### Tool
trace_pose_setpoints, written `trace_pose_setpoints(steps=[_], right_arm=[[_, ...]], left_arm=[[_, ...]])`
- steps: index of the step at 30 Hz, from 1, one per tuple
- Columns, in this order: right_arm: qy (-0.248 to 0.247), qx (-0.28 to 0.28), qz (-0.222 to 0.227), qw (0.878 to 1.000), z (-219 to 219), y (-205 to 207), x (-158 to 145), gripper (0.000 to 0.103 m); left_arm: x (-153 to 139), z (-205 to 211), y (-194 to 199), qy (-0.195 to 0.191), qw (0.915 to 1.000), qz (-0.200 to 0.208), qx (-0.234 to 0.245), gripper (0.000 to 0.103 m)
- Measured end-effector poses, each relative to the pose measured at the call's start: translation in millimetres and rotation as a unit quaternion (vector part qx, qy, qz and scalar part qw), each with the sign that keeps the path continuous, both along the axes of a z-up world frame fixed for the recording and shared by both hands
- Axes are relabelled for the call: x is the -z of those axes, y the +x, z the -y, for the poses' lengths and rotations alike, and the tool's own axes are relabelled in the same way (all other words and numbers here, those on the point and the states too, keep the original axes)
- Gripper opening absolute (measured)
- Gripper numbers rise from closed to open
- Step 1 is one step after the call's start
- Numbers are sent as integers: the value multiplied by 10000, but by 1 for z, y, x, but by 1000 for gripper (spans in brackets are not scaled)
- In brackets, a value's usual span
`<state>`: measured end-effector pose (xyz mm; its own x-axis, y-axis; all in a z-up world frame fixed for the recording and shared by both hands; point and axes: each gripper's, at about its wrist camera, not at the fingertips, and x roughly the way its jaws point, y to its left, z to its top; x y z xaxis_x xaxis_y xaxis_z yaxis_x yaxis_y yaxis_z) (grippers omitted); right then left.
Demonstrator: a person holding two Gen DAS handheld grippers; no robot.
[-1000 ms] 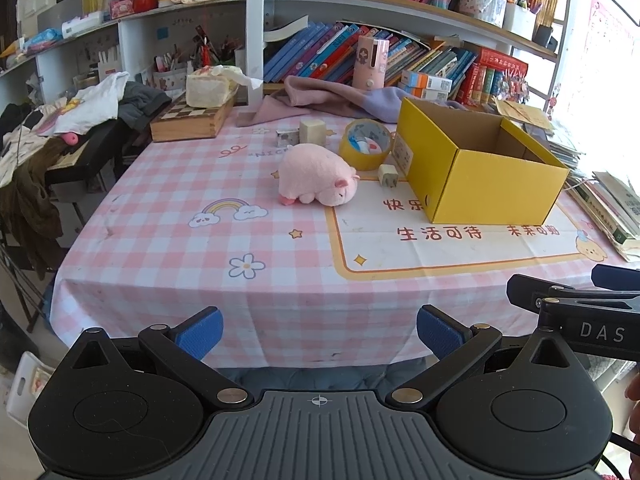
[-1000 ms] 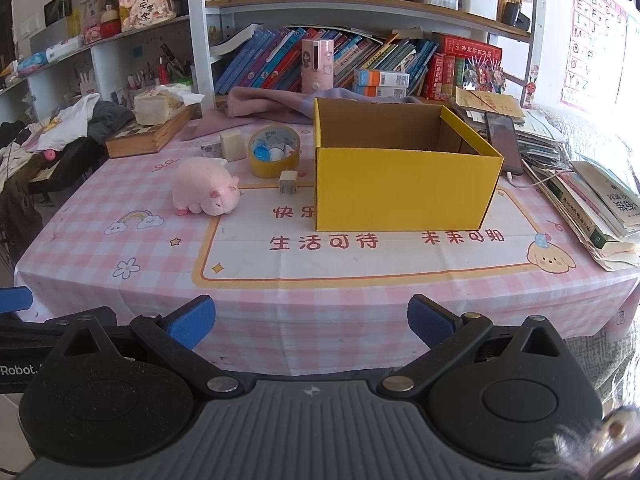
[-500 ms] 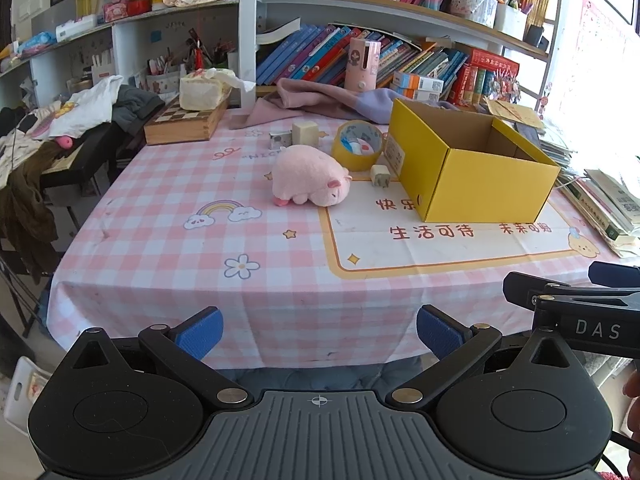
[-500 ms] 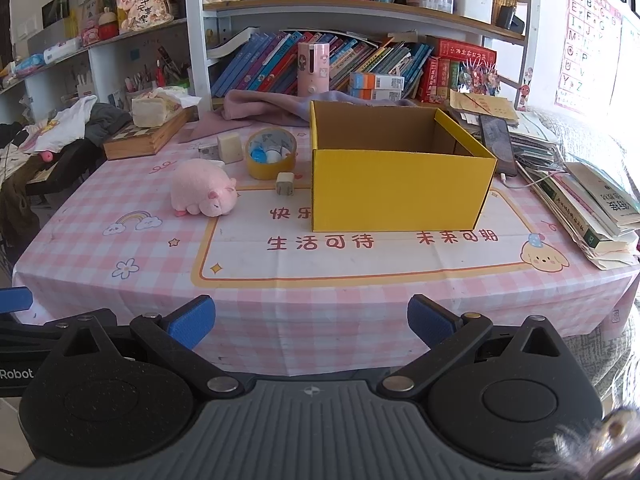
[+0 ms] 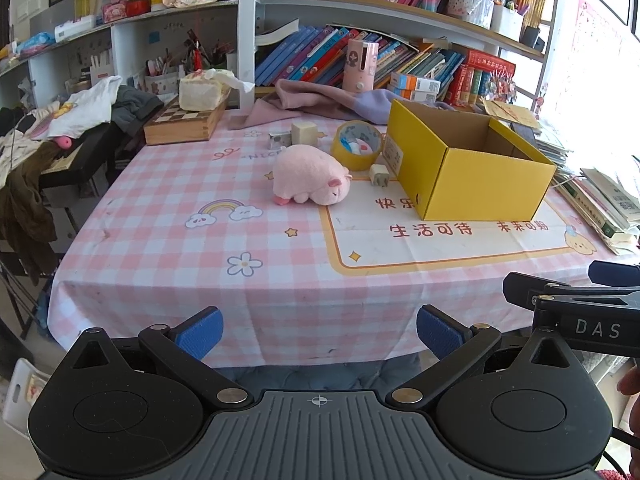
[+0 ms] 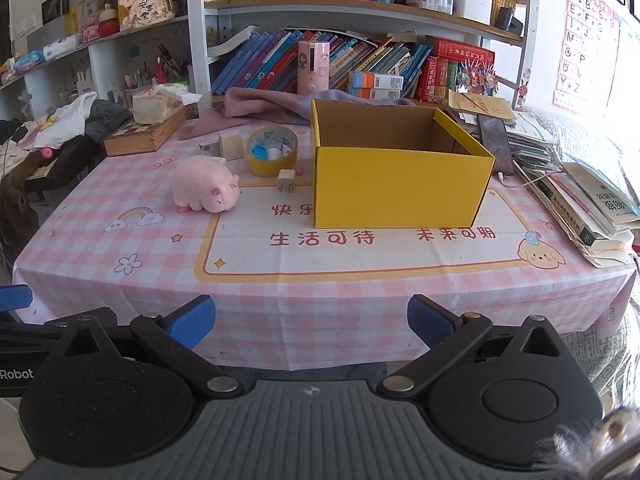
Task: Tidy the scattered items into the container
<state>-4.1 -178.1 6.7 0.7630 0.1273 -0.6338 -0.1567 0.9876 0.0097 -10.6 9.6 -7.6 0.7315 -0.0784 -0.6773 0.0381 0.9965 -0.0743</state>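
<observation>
An open yellow cardboard box [image 5: 472,168] [image 6: 400,176] stands on the pink checked tablecloth, and what I can see of its inside holds nothing. Left of it lie a pink plush pig [image 5: 310,180] [image 6: 206,184], a yellow tape roll [image 5: 357,150] [image 6: 272,156], a white charger plug [image 5: 379,175] [image 6: 286,181], a cream block [image 5: 303,133] [image 6: 231,145] and a small silver item [image 5: 279,141]. My left gripper [image 5: 319,330] hangs open short of the table's near edge, nothing between its blue pads. My right gripper [image 6: 311,322] is likewise open and empty there.
A wooden chess box [image 5: 182,124] with a tissue pack sits at the back left beside a purple cloth [image 5: 320,100]. Stacked books [image 6: 588,208] and a phone [image 6: 494,140] crowd the right edge. Bookshelves rise behind. Clothes are piled on a piano [image 5: 60,148] to the left.
Both grippers have drawn back slightly from the table, so it looks a little farther away. Nothing on the table has moved.
</observation>
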Motion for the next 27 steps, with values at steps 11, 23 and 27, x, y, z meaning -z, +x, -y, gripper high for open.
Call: trace_pose_setpoints(steps=[11, 23, 27], right_arm=[[-75, -234, 40, 9997, -12, -2, 0, 103], [-43, -581, 178, 9981, -38, 6, -3, 97], [20, -664, 250, 9975, -44, 13, -3, 88]], left_arm=[[1, -18, -6, -72, 9998, 16, -164, 103], [2, -35, -4, -102, 9991, 66, -414, 102], [3, -37, 0, -45, 9990, 115, -432, 102]])
